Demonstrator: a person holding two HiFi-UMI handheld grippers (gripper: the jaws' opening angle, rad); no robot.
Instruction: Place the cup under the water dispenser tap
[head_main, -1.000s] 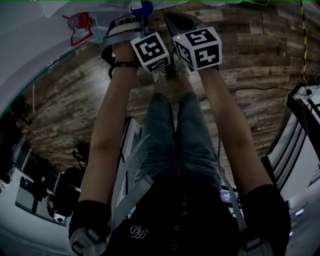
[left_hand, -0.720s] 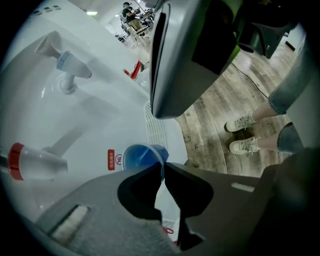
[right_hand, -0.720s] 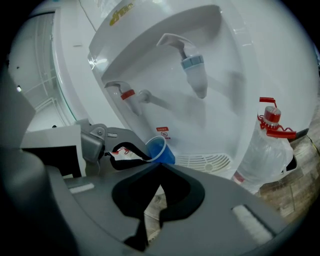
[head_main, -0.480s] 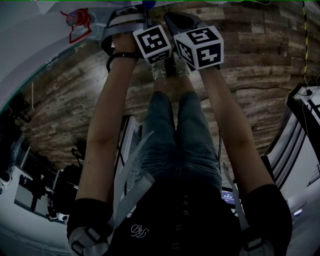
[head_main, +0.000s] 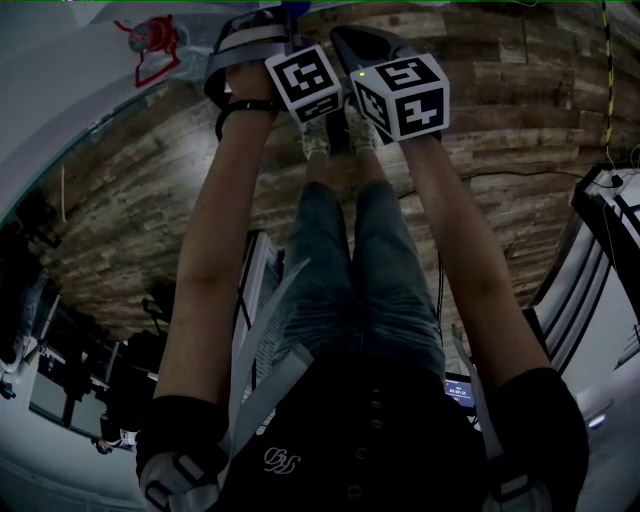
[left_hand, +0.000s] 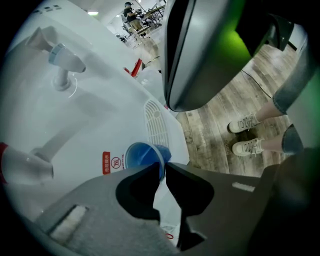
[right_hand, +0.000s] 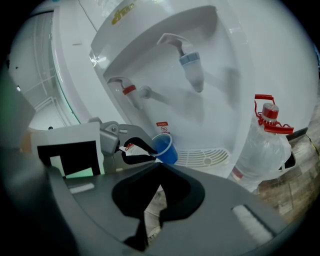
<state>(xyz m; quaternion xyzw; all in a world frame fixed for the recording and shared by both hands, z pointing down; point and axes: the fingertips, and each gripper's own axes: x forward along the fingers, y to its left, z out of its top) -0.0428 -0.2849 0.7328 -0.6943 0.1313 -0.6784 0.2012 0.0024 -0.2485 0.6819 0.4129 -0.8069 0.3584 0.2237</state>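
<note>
A small blue cup (right_hand: 164, 148) hangs tilted in front of the white water dispenser (right_hand: 220, 105), just left of its drip grille (right_hand: 202, 157). It sits below and between the red tap (right_hand: 127, 89) and the blue tap (right_hand: 191, 65). My left gripper (left_hand: 163, 167) has the cup's rim (left_hand: 142, 154) between its tips. Its jaws have just been opening, and a thin slit of light shows beside the cup wall. Close behind the left one, my right gripper (right_hand: 160, 167) is shut with nothing in it. In the head view both marker cubes (head_main: 305, 85) are side by side at the top.
A large water bottle (right_hand: 262, 145) with a red cap and handle stands on the floor right of the dispenser. The wood-plank floor (head_main: 520, 110) spreads below. The person's shoes (left_hand: 245, 135) stand close to the dispenser's base. Desks and equipment line the room's sides.
In the head view the left hand and its marker cube sit slightly higher than a second ago. The right hand has stayed put.
</note>
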